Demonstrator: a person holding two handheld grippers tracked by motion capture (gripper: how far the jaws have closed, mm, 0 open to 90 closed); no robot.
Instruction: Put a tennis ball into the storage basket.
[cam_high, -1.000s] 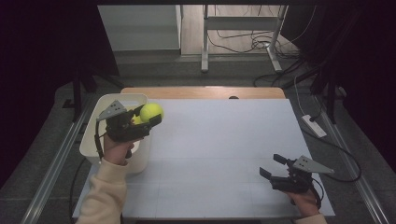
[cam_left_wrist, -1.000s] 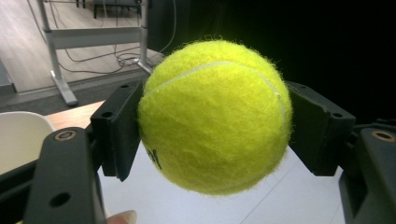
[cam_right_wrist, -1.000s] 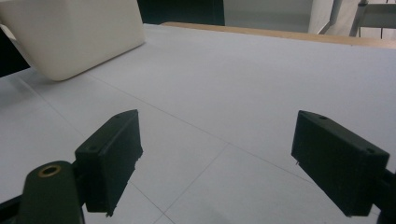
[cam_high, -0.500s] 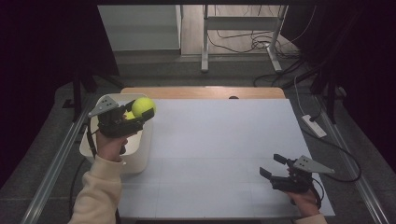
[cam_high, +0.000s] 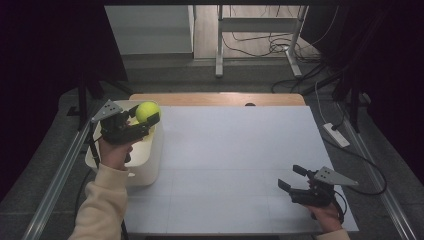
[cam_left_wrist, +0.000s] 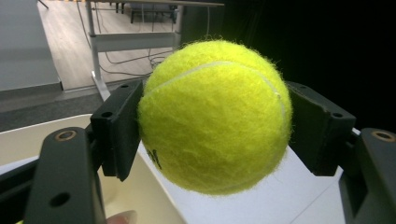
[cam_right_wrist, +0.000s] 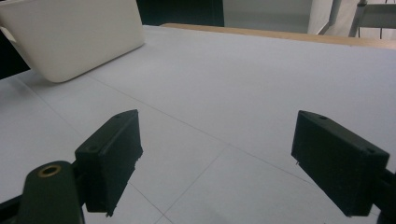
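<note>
In the high view, the left tool (cam_high: 145, 121) is clenched on a yellow ball (cam_high: 147, 111) and holds it in the air above the far right corner of the white bin (cam_high: 145, 170). The bin stands at the left edge of the desk (cam_high: 235, 150). Something yellow shows inside the bin under the tool, but I cannot tell what it is. The right tool (cam_high: 294, 177) rests low on the desk, well apart from the bin, near the right front corner. It is released and holds nothing.

In the left gripper view, the ball (cam_left_wrist: 215, 116) sits between the two black jaws, and both press on its sides near the middle. The fuzzy surface bulges a little past the jaws in front and below. The bin (cam_left_wrist: 28, 135) rim lies below and to the left of the ball, and the white desk (cam_left_wrist: 280, 196) lies below and to the right. So the ball hangs about over the rim, not clearly inside or outside.

In the right gripper view, the right tool (cam_right_wrist: 217, 154) has its jaws wide apart with bare desk (cam_right_wrist: 243, 79) between them. The bin (cam_right_wrist: 79, 32) is far off at the upper left.

The risks, as I judge them: the ball is round and springy, so if the grip loosens it could slip out. If it falls here, it may hit the rim, bounce, and roll away over the smooth desk. If the hand lowers carelessly, the tool could knock the light bin and shift it.
</note>
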